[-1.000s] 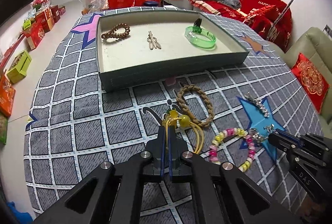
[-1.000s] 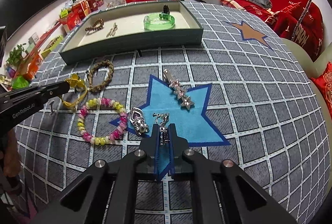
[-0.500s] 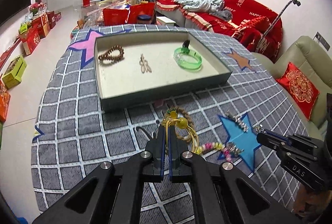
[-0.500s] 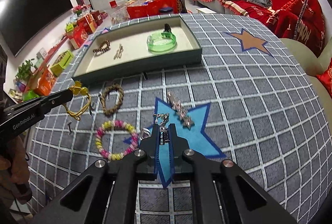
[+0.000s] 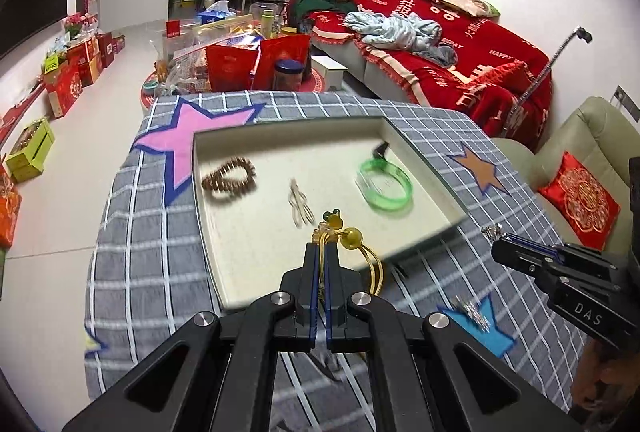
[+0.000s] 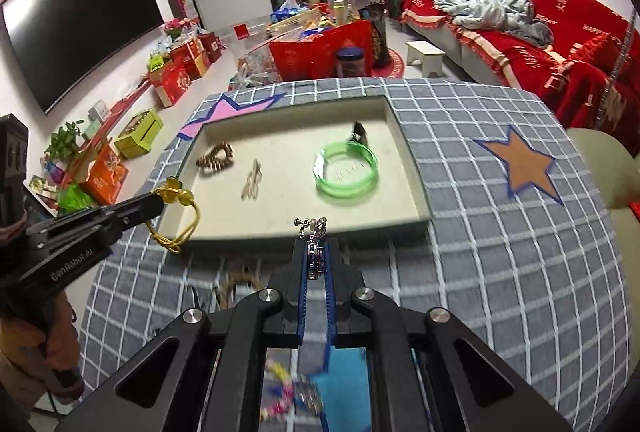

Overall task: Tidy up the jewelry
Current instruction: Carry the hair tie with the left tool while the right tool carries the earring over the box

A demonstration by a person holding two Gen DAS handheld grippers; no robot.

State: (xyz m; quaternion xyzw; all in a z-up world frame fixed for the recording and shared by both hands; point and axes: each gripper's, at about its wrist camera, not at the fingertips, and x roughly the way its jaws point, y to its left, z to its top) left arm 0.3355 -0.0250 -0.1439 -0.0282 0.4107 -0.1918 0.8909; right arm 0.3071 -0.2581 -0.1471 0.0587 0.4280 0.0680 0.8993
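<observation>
Your left claw (image 5: pixel 322 246) is clamped on a yellow cord bracelet (image 5: pixel 362 252) with amber beads, its loop dangling over the near wall of the tray (image 5: pixel 424 168). Your right claw (image 6: pixel 316 244) pinches a small silver earring (image 6: pixel 314 228) just short of that same wall. Inside the tray lie a brown bead bracelet (image 5: pixel 229 177), a thin metal clip (image 5: pixel 299 202) and a green bangle (image 5: pixel 385 185), well apart, with bare floor between them. The desk (image 6: pixel 500 232) wears a grey checked cloth with stars; a red sofa (image 5: pixel 460 44) stands behind.
</observation>
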